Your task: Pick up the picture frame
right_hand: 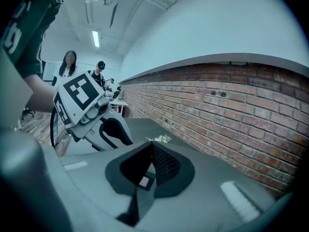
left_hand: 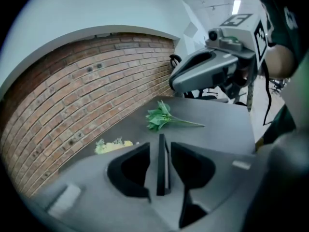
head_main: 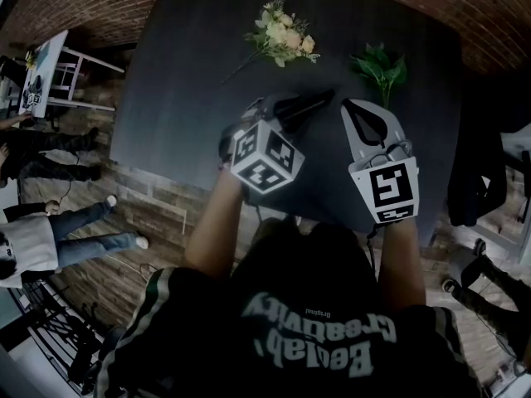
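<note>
A thin dark rectangular picture frame point(left_hand: 162, 170) is seen edge-on at the lower centre of the left gripper view. It is stood upright on the dark grey matte table point(head_main: 178, 81). It is flanked by the two black jaws of the left gripper point(left_hand: 160, 149), which are spread apart. A narrow gap is left on each side, so the frame is not pinched. In the head view this gripper is shown at the centre, angled toward the upper right, and the frame itself cannot be made out there.

The right gripper point(right_hand: 151, 146) is seen in its own view with its jaws pressed together at the tips, and nothing is held between them. In the head view it is placed just right of the left gripper.

Further back on the table, a bouquet of cream and pale pink flowers point(head_main: 282, 36) is laid at the upper centre of the head view. A green leafy sprig point(head_main: 380, 66) is laid to its right, well apart from it. A red brick wall point(left_hand: 72, 95) is seen behind the table's far edge.
</note>
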`<control>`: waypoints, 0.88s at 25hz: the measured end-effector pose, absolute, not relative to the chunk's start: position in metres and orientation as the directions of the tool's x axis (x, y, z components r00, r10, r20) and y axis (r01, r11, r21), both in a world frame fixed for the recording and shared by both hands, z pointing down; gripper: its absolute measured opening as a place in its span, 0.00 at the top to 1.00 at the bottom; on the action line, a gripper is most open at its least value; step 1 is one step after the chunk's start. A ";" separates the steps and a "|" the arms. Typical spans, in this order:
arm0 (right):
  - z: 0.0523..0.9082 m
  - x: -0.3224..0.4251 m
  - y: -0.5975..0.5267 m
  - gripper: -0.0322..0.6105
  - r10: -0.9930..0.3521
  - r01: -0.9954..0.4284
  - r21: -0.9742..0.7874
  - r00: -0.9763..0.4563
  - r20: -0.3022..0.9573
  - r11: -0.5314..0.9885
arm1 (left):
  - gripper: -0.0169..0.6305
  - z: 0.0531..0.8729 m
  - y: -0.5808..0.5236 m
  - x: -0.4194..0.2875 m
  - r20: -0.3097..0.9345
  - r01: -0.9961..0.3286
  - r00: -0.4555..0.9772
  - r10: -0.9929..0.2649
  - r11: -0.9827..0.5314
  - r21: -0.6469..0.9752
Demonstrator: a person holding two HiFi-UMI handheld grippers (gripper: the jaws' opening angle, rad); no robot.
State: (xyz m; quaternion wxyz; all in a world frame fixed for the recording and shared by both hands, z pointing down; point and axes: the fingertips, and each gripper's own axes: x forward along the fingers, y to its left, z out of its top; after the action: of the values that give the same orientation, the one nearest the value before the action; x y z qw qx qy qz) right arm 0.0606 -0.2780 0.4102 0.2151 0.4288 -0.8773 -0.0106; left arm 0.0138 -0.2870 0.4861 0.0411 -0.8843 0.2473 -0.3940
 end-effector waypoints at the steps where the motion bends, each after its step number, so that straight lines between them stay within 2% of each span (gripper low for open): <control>1: 0.412 0.060 -0.279 0.94 -0.755 -0.747 0.202 -0.541 0.371 0.634 | 0.76 0.489 -0.288 0.014 0.683 -0.400 0.565 -0.463 -0.878 -0.264; 22: 0.436 0.061 -0.295 0.94 -0.735 -0.744 0.179 -0.537 0.413 0.644 | 0.73 0.544 -0.306 0.007 0.794 -0.327 0.504 -0.341 -0.926 -0.190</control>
State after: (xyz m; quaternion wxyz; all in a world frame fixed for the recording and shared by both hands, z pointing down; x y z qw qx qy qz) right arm 0.0605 -0.2948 0.4355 0.2311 0.4217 -0.8767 0.0091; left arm 0.0068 -0.3057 0.5443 0.0074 -0.8671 0.1925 -0.4594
